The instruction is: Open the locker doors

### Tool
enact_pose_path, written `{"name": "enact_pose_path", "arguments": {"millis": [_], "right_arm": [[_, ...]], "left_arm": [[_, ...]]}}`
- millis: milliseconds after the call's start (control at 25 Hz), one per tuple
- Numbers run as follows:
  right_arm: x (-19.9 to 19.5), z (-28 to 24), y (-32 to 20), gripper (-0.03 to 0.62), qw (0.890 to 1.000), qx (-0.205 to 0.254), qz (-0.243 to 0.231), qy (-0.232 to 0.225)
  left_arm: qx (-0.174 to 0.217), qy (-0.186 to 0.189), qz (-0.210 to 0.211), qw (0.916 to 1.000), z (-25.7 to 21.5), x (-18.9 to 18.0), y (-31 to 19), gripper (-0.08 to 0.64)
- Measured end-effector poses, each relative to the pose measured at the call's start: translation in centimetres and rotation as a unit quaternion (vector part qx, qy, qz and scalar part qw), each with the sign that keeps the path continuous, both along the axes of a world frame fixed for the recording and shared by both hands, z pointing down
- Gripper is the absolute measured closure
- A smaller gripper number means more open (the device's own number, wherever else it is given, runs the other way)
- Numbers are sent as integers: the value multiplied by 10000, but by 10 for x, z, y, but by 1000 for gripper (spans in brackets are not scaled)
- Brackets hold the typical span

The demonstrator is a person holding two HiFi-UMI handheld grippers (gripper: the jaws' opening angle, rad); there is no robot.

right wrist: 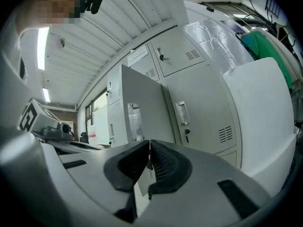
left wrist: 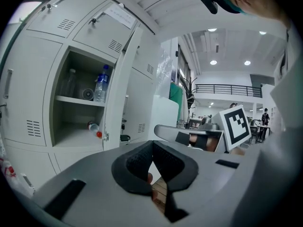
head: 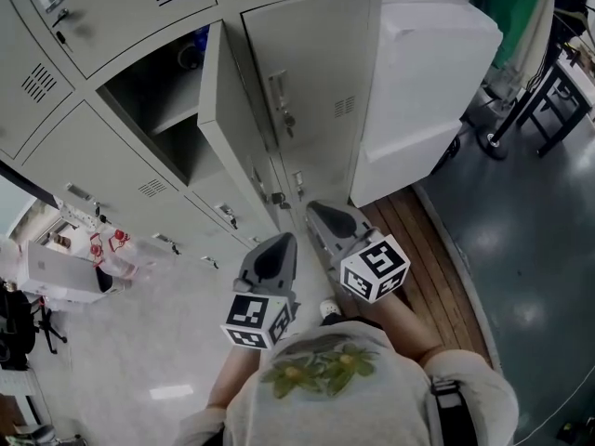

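Grey steel lockers line the wall, and one locker door stands swung open. Left of that door, its compartment holds a water bottle on a shelf. In front of the door and apart from it, the left gripper has its fingers clenched on nothing. Just beside it, the right gripper is likewise clenched and empty. Right of the door, a neighbouring locker door is closed.
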State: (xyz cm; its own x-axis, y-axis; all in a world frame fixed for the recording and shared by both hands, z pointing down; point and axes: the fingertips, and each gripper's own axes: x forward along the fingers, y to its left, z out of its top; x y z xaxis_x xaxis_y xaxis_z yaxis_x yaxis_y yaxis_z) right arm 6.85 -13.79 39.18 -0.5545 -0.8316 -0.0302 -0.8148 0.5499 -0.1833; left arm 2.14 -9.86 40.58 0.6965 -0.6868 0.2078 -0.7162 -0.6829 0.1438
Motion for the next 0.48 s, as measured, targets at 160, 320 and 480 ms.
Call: {"name": "enact_pose_path", "arguments": {"millis": [160, 320, 480], "right_arm": [[9, -5, -10, 560, 9998, 87, -105, 115], [15, -15, -17, 560, 9992, 225, -227, 220], [16, -20, -22, 560, 9983, 311, -332, 355]], "left_arm": [[43, 78, -217, 9997, -2, 10, -6, 531], [49, 156, -484, 9987, 0, 16, -6, 531], [23, 220, -702, 9973, 4, 20, -3, 531]]}}
